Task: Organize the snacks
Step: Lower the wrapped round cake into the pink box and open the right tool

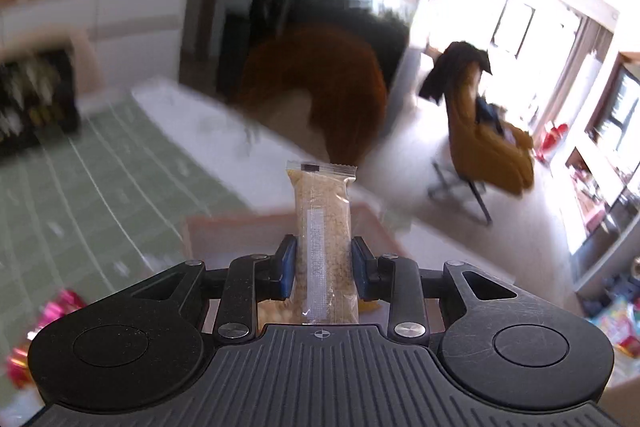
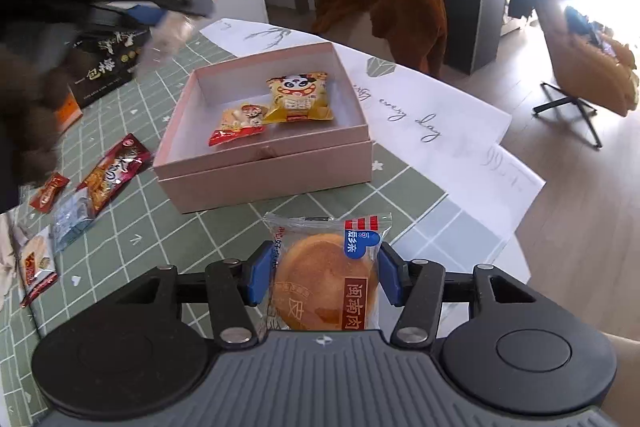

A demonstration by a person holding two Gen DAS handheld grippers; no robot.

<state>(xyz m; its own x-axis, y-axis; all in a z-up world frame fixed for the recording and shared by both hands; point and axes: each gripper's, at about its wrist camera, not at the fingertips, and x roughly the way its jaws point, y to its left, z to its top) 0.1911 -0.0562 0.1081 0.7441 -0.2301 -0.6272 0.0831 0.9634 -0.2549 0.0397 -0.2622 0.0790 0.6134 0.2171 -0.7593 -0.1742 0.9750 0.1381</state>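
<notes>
My left gripper (image 1: 323,261) is shut on a long clear packet of pale grain snack (image 1: 323,223), held upright above the pink box (image 1: 224,223). In the right wrist view that left gripper (image 2: 160,15) is a blur above the table, left of the box, with the clear packet (image 2: 164,39) hanging from it. My right gripper (image 2: 320,275) is shut on a round golden cake in a clear wrapper with a red and blue label (image 2: 326,279), in front of the open pink box (image 2: 272,171). Inside the box lie a yellow panda packet (image 2: 300,99) and a small red and orange packet (image 2: 238,125).
Several loose snack packets (image 2: 112,175) lie on the green checked tablecloth (image 2: 160,227) left of the box. A black printed box (image 2: 104,67) stands at the back left. A brown covered chair (image 2: 384,7) is behind the table and another chair (image 2: 580,67) stands on the floor at right.
</notes>
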